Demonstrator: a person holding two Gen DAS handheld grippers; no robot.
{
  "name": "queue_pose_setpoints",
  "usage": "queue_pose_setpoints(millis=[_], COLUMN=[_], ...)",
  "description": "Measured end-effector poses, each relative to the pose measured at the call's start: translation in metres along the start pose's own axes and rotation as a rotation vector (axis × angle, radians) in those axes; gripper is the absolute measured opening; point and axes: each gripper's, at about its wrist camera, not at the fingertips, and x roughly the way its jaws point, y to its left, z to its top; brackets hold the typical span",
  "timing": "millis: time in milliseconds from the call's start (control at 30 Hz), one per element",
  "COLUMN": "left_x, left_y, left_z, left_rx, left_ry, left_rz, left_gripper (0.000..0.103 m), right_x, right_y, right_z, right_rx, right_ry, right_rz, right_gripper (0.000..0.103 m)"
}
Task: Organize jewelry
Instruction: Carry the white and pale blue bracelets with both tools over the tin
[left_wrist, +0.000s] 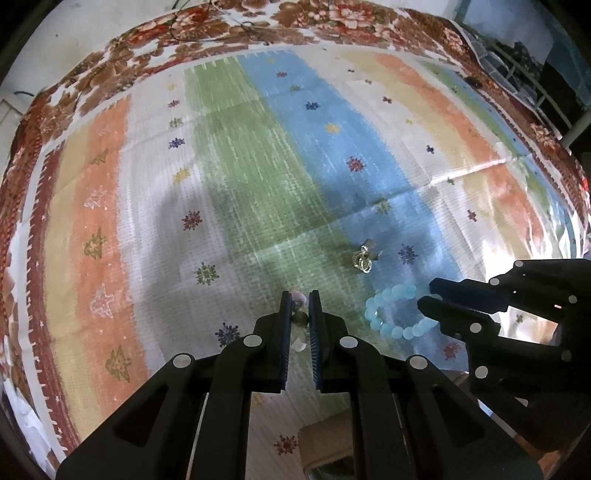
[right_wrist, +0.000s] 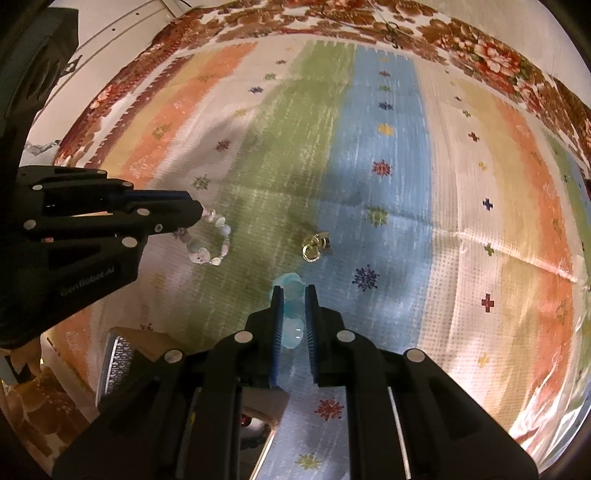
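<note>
Proceeding left to right: the left gripper (left_wrist: 300, 306) is pinching the pale mixed-bead bracelet (right_wrist: 210, 240), its fingers nearly together with beads showing between them. In the right wrist view the bracelet's free loop hangs or rests beyond the fingertips over the green stripe of the striped cloth (left_wrist: 236, 177) covering the bench; whether it touches the cloth cannot be told. That loop reads as a rough oval, its long axis running away from the gripper tips.

Near centre, a small gold ring with a clasp-like fitting (left_wrist: 364, 258) lies loose on the cloth at the green-blue boundary, untouched, its hoop flat on the cloth.

To the right, the right gripper (right_wrist: 294, 295) is closed on the pale blue bead bracelet (left_wrist: 397, 314). The left wrist view shows its circle lying open on the blue stripe, so no long axis is evident.

A box-like container (right_wrist: 125, 354) sits at the near edge; its contents are unclear. Judgement: the task is early, as no piece is visibly stowed and three pieces are outstanding.
</note>
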Motion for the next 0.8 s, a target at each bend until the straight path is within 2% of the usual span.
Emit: queue_pose_setpoints(millis=[467,800], left_x=[-0.027,-0.047], left_y=[-0.008,-0.028], left_z=[-0.013,-0.022], left_rx=[0.011,0.028], left_ry=[-0.05,-0.095], left_rz=[-0.024,-0.042], left_gripper=[0.009,0.009], right_x=[-0.031,-0.055], right_y=[-0.003,-0.002], right_z=[-0.008,-0.019], right_rx=[0.031,0.048], right_ry=[-0.072,-0.113], right_rz=[0.029,0.06], right_gripper=[0.013,0.013])
